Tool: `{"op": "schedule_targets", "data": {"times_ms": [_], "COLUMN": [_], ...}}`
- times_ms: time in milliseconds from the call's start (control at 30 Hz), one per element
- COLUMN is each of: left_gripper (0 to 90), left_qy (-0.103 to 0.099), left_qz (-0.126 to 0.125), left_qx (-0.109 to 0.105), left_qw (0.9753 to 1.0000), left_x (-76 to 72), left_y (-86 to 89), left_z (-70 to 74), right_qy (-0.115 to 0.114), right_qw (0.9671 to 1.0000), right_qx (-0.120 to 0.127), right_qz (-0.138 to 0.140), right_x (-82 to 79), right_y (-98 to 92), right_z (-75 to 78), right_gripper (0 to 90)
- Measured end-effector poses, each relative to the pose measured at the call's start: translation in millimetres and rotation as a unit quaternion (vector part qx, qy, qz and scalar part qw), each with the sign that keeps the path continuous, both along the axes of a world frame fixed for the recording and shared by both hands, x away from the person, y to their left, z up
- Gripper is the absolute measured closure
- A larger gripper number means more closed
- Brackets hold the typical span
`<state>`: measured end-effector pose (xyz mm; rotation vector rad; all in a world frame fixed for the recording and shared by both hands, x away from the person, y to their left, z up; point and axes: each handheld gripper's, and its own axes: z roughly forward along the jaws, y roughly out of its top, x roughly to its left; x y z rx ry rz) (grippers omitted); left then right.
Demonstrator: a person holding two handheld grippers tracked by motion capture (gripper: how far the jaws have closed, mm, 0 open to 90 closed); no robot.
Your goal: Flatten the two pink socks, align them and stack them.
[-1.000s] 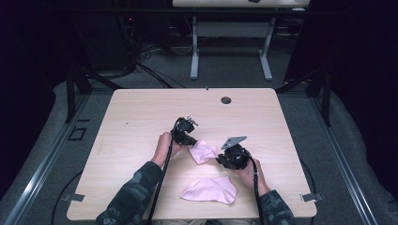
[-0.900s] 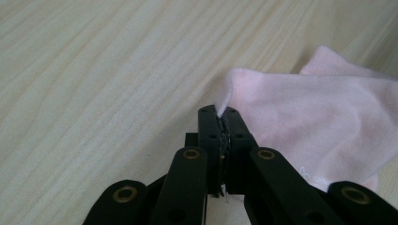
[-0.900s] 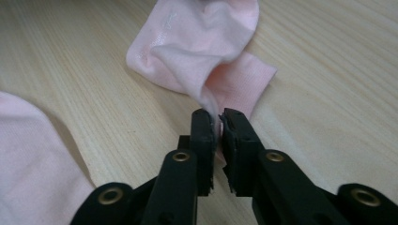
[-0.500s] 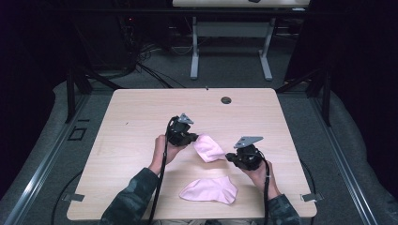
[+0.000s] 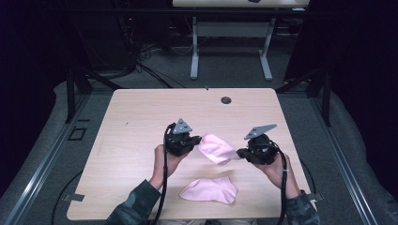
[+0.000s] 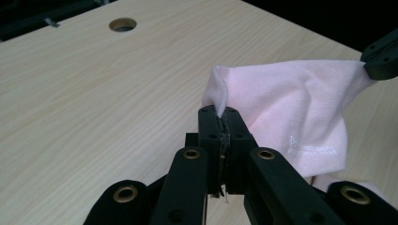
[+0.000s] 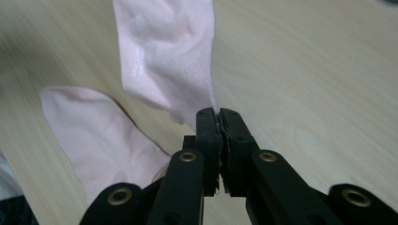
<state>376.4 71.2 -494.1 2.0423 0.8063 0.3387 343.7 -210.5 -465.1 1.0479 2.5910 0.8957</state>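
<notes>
A small pink cloth (image 5: 216, 148) hangs stretched in the air between my two grippers, above the table's middle. My left gripper (image 5: 199, 139) is shut on one corner of it; in the left gripper view the cloth (image 6: 300, 112) spreads to the right from my gripper (image 6: 224, 115) with faint printed lettering near its lower edge. My right gripper (image 5: 238, 153) is shut on the opposite corner; in the right gripper view the cloth (image 7: 164, 51) rises from my gripper (image 7: 218, 117). A second pink cloth (image 5: 210, 190) lies flat near the front edge, also seen as the cloth on the table (image 7: 94, 140).
The light wooden table (image 5: 141, 122) has a round cable hole (image 5: 226, 100) near its far edge. Beyond the table stand a white desk frame (image 5: 230, 51) and floor cables. A person's forearms come in from the bottom.
The grippers have moved apart, the right one toward the right, pulling the held cloth from a bunched lump into a stretched sheet. The cloth on the table has not moved.
</notes>
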Motion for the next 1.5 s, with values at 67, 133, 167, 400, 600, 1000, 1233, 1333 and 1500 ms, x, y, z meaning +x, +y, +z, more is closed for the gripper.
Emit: {"op": "schedule_targets", "data": {"times_ms": [67, 133, 167, 400, 600, 1000, 1233, 1333, 1500], "left_gripper": [88.6, 88.6, 88.6, 87.7, 65.8, 50.9, 75.3, 86.4, 87.5], "left_qy": [0.006, 0.021, 0.027, 0.063, 0.078, 0.106, 0.124, 0.122, 0.107], "left_qz": [0.007, 0.022, 0.03, 0.07, 0.083, 0.057, 0.034, 0.033, 0.045], "left_qx": [-0.002, -0.004, -0.001, 0.014, 0.017, 0.074, 0.076, 0.073, 0.057], "left_qw": [1.0, 0.9995, 0.9992, 0.9954, 0.9934, 0.99, 0.9888, 0.9893, 0.9916], "left_x": [0.3, 0.6, 0.4, 1.7, 1.3, 32.1, 39.3, 37.3, 26.7], "left_y": [1.7, 4.9, 5.5, 22.8, 36.4, 32.3, 27.9, 26.7, 30.5], "left_z": [-5.7, -20.2, -28.6, -60.8, -61.3, -58.4, -70.4, -68.3, -58.8], "right_qy": [0.011, 0.037, 0.044, 0.059, 0.037, 0.073, 0.073, 0.069, 0.05], "right_qw": [0.9999, 0.999, 0.9987, 0.9979, 0.9977, 0.9958, 0.9966, 0.997, 0.998], "right_qx": [-0.011, -0.021, -0.02, 0.024, 0.044, 0.006, 0.008, 0.014, 0.013], "right_qz": [0.002, 0.01, 0.012, -0.011, -0.036, -0.056, -0.038, -0.033, -0.036], "right_x": [7.4, 24.5, 33.1, 65.0, 44.3, 18.3, 17.4, 18.2, 22.5], "right_y": [4.0, 13.5, 18.6, 32.2, 14.5, 29.1, 30.0, 27.8, 23.9], "right_z": [-3.5, -14.2, -21.3, -64.8, -58.0, -90.9, -95.3, -95.5, -88.9], "right_gripper": [86.6, 85.9, 85.2, 66.2, 61.2, 65.6, 79.7, 84.1, 84.6]}}
